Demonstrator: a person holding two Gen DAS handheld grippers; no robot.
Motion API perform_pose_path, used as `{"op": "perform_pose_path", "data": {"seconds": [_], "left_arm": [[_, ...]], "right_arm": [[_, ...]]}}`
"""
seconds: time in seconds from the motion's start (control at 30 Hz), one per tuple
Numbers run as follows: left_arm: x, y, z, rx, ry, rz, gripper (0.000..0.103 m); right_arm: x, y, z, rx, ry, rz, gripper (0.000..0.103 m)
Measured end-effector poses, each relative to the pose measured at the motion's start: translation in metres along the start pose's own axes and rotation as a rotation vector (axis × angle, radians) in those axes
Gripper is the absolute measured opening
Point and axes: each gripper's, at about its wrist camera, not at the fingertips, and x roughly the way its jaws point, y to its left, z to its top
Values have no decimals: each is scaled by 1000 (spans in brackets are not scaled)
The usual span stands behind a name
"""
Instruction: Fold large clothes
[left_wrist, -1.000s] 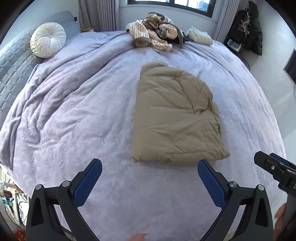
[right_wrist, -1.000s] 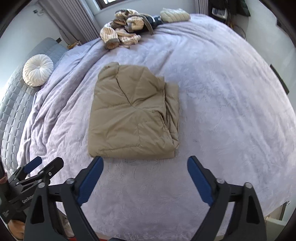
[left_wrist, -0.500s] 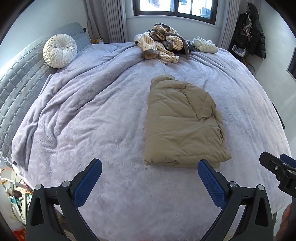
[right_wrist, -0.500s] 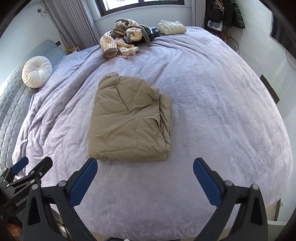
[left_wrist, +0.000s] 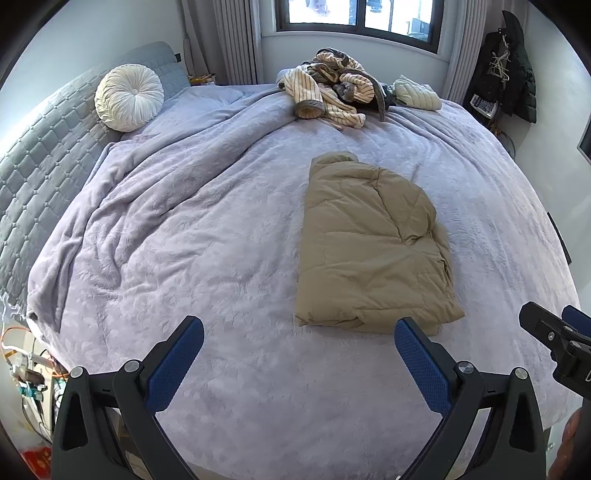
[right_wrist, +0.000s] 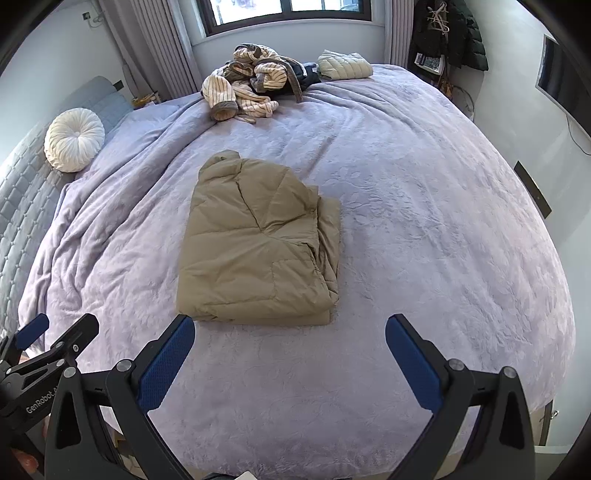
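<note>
A tan puffer jacket (left_wrist: 369, 247) lies folded into a flat rectangle in the middle of the lilac bed cover (left_wrist: 207, 236); it also shows in the right wrist view (right_wrist: 258, 243). My left gripper (left_wrist: 299, 343) is open and empty, held above the bed's near edge, short of the jacket. My right gripper (right_wrist: 290, 339) is open and empty, also back from the jacket's near edge. Each gripper shows at the edge of the other's view: the right one (left_wrist: 557, 332) and the left one (right_wrist: 55, 339).
A heap of striped and dark clothes (left_wrist: 328, 92) and a folded pale quilted garment (left_wrist: 417, 94) lie at the far end of the bed by the window. A round white cushion (left_wrist: 129, 98) leans on the grey headboard (left_wrist: 40, 147). Dark coats (left_wrist: 509, 74) hang at the right wall.
Both grippers have pulled back and up from the folded jacket, so more of the bed and room shows. The jacket has not moved. Both stay open.
</note>
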Motion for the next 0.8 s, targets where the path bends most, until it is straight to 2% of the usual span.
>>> {"op": "perform_pose_path", "data": {"seconds": [0.8], "left_arm": [[0,-2,0,2,1,-2,103]], "right_arm": [[-1,2,1,-6,-3,0,103]]}}
